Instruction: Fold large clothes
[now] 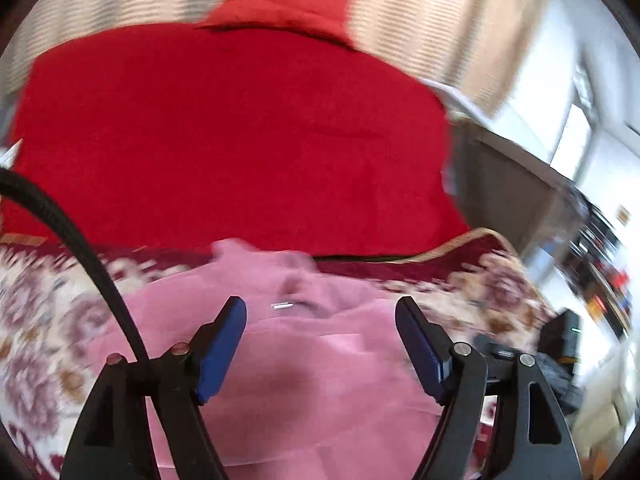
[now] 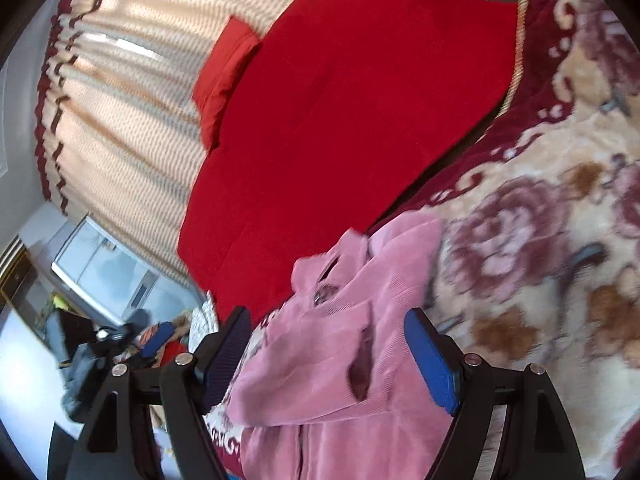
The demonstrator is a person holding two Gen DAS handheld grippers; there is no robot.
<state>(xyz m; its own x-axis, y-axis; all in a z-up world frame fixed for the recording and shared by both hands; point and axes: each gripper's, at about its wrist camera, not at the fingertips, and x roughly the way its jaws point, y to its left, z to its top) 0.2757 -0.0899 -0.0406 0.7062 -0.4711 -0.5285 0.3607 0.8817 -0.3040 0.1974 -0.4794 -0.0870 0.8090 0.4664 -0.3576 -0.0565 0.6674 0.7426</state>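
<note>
Looking along my left gripper (image 1: 320, 312), I see its blue-padded jaws spread wide and holding nothing, poised above the pink garment (image 1: 304, 360), which lies rumpled on the floral blanket (image 1: 44, 320) in front of a broad red cover (image 1: 224, 140). Through the right wrist view, my right gripper (image 2: 326, 322) likewise stands open with nothing pinched, the pink garment's collar end showing between and beyond its fingers without touching either pad. Behind the red cover sit a red pillow (image 2: 224, 76) and a striped cream curtain (image 2: 132, 120); both views are motion-blurred.
</note>
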